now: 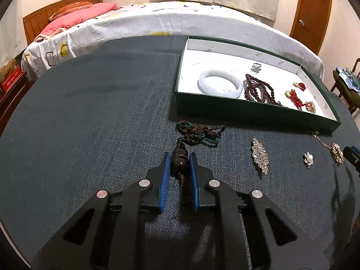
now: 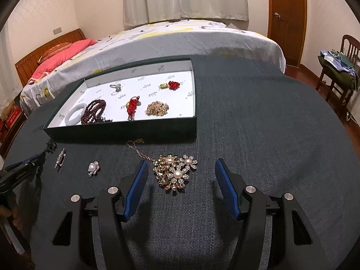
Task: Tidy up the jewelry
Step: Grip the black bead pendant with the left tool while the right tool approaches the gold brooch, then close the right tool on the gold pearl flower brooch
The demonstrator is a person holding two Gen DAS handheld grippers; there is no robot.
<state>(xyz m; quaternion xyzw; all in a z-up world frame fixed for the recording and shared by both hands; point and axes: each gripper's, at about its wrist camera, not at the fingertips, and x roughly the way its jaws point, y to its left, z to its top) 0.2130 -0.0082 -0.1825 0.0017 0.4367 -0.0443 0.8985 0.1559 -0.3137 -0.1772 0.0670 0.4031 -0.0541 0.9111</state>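
My left gripper is shut on a dark carved pendant whose braided cord lies on the dark cloth ahead. A green box with a white inside holds a pale jade bangle, dark red beads and red knot charms. My right gripper is open around a gold pearl flower necklace, not touching it. The box shows in the right wrist view too. A crystal brooch and a pearl brooch lie on the cloth.
The dark cloth covers the table. A bed stands just behind it. A wooden chair with clothes is at the right, beside a door.
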